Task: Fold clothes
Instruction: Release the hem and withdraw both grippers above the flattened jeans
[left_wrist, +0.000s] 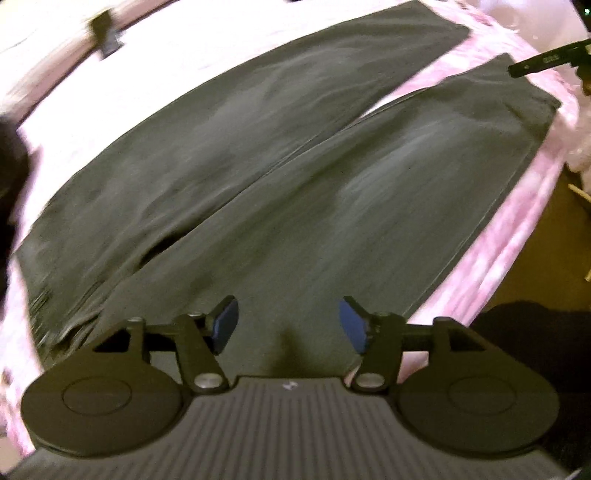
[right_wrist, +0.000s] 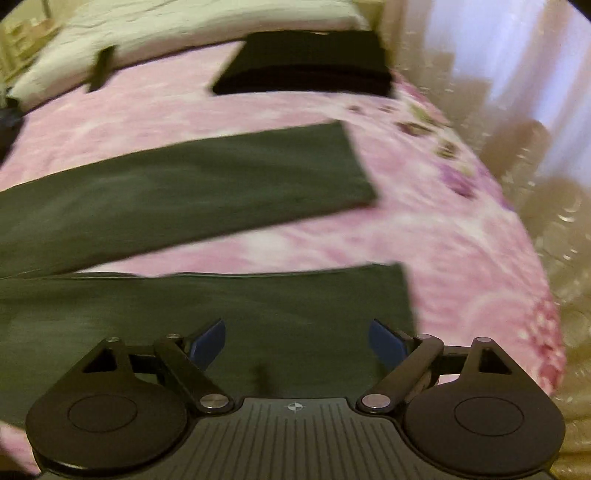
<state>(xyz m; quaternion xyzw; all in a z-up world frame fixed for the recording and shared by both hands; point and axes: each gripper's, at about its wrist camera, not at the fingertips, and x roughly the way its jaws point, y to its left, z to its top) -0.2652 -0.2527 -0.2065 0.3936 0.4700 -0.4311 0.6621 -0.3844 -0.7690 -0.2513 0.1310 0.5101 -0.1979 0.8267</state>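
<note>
Both grippers hang spread wide with nothing pinched, left gripper (left_wrist: 287, 325) over the trousers (left_wrist: 258, 177) near the waist end, right gripper (right_wrist: 297, 345) over the near leg's hem. Trousers lie flat on the pink bedspread (right_wrist: 280, 236), legs splayed apart. Looks like soft, floppy fabric with some weight, so I'd grab the near leg's outer edge. Beyond the trousers, a dark folded pile (right_wrist: 306, 62) sits by the pillow (right_wrist: 207, 22).

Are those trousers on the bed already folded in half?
No, the dark green trousers lie flat on the pink bedspread with both legs spread apart at full length.
</note>
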